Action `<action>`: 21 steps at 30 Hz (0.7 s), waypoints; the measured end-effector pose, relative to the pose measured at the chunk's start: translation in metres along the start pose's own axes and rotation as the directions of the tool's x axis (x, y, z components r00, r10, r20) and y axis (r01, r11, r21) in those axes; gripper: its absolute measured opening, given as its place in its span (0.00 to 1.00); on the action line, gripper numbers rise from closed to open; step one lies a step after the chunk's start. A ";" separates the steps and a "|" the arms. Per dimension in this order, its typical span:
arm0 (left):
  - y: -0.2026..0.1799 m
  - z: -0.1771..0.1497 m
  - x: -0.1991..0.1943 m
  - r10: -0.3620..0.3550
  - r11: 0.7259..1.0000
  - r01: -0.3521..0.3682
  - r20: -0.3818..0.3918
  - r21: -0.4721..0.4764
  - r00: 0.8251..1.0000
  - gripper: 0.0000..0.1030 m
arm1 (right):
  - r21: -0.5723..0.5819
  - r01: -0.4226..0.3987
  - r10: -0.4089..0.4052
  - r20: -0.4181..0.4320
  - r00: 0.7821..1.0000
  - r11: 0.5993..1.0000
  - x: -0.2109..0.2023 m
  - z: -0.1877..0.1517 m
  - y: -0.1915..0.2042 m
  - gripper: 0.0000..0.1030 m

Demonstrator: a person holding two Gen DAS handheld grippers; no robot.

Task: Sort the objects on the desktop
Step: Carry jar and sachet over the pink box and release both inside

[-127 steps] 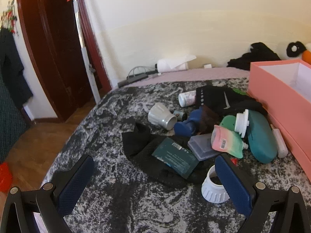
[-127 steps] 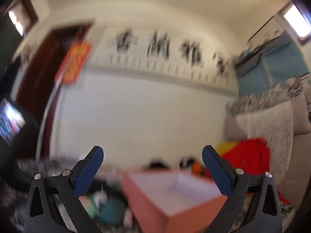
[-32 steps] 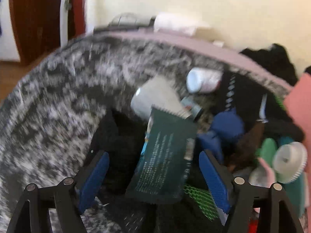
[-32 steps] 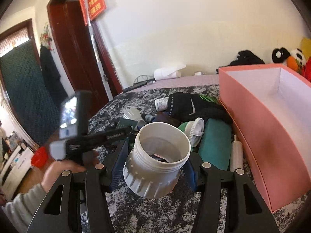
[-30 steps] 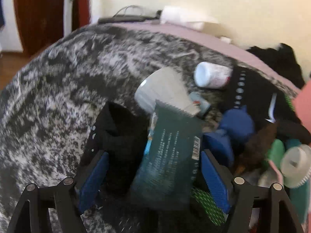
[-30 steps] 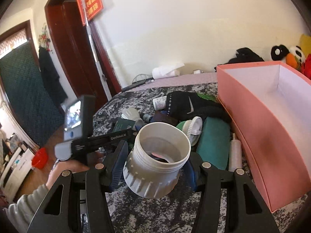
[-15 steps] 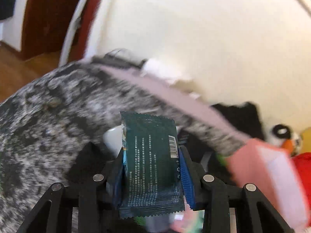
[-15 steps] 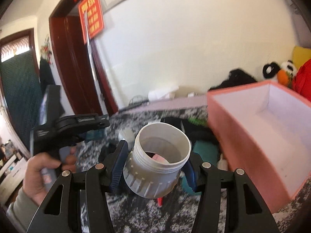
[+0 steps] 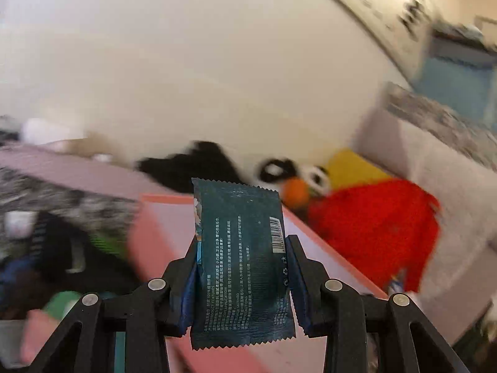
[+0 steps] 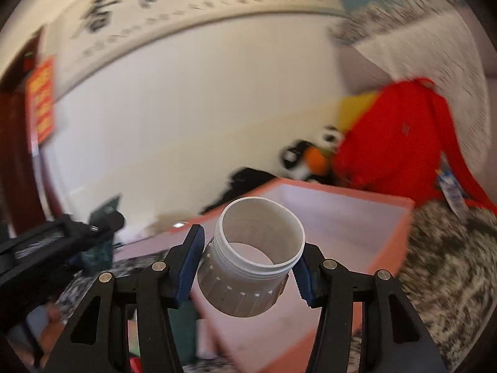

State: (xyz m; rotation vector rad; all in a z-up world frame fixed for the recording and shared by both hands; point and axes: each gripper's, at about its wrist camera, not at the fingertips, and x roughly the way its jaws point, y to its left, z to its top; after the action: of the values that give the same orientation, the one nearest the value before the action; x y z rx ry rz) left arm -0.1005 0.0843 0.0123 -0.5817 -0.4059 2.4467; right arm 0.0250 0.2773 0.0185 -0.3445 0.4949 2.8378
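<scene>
My left gripper (image 9: 242, 283) is shut on a dark green foil packet (image 9: 240, 264), held upright in the air in front of the pink box (image 9: 149, 233). My right gripper (image 10: 248, 270) is shut on a white plastic jar (image 10: 253, 261) with its open mouth tilted up, above the near wall of the pink box (image 10: 400, 236). In the right wrist view the left gripper (image 10: 102, 223) with the packet shows at the left, higher than the table. Both views are blurred by motion.
A pile of objects stays left of the box: black cloth (image 9: 62, 248), a green item (image 9: 62, 301), a pink pouch (image 9: 34, 332). A red garment (image 9: 372, 227) and a panda plush (image 9: 292, 180) lie behind the box. The grey patterned cover (image 10: 450, 273) shows right of it.
The left gripper shut on the packet, lifted it off the black cloth and swung right toward the pink box. The right gripper carried the jar up and right over the box.
</scene>
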 end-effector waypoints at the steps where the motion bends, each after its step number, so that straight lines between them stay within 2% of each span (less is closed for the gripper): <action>1: -0.006 -0.003 0.008 -0.018 1.000 0.018 -0.015 0.016 1.000 0.41 | 0.016 0.024 -0.023 -0.013 1.000 1.000 0.004 0.001 -0.008 0.55; 4: -0.005 -0.011 0.029 -0.080 0.997 0.079 -0.077 -0.015 0.994 0.41 | 0.051 0.074 -0.072 -0.038 0.997 0.996 0.013 0.004 -0.027 0.55; 6: -0.005 -0.018 0.043 -0.136 0.990 0.130 -0.122 -0.054 0.983 0.41 | 0.059 0.089 -0.087 -0.040 0.995 0.994 0.016 0.006 -0.034 0.55; 11: -0.012 -0.034 0.060 -0.145 0.988 0.134 -0.182 -0.074 0.973 0.42 | 0.084 0.093 -0.091 -0.033 0.995 0.992 0.016 0.006 -0.041 0.55; 12: -0.011 -0.036 0.062 -0.138 0.989 0.124 -0.194 -0.084 0.971 0.43 | 0.091 0.091 -0.088 -0.029 0.996 0.992 0.013 0.007 -0.041 0.60; 13: -0.010 -0.038 0.063 -0.132 0.989 0.115 -0.205 -0.094 0.970 0.54 | 0.099 0.088 -0.086 -0.025 0.996 0.991 0.010 0.007 -0.041 0.67; 14: -0.010 -0.040 0.065 -0.125 0.989 0.105 -0.217 -0.103 0.968 0.65 | 0.120 0.085 -0.083 -0.018 0.996 0.989 0.008 0.008 -0.043 0.78; 15: -0.009 -0.042 0.066 -0.124 0.988 0.100 -0.226 -0.115 0.966 0.84 | 0.135 0.080 -0.080 -0.008 0.997 0.988 0.006 0.008 -0.045 0.93; 16: -0.007 -0.043 0.066 -0.135 0.986 0.108 -0.227 -0.130 0.964 0.86 | 0.150 0.075 -0.076 0.002 0.997 0.986 0.004 0.009 -0.047 1.00; 18: -0.010 -0.043 0.065 -0.138 0.986 0.110 -0.232 -0.126 0.963 0.87 | 0.179 0.066 -0.071 0.021 0.997 0.982 -0.001 0.009 -0.051 1.00; 21: -0.019 -0.045 0.062 -0.088 0.995 0.073 -0.227 -0.073 0.970 0.88 | 0.163 0.068 -0.077 0.048 0.996 0.984 -0.005 0.010 -0.048 1.00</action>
State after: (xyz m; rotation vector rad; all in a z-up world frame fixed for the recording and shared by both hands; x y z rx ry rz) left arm -0.1147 0.1430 -0.0384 -0.8492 -0.4056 2.2637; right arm 0.0408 0.3236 0.0151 -0.2495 0.6813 2.7063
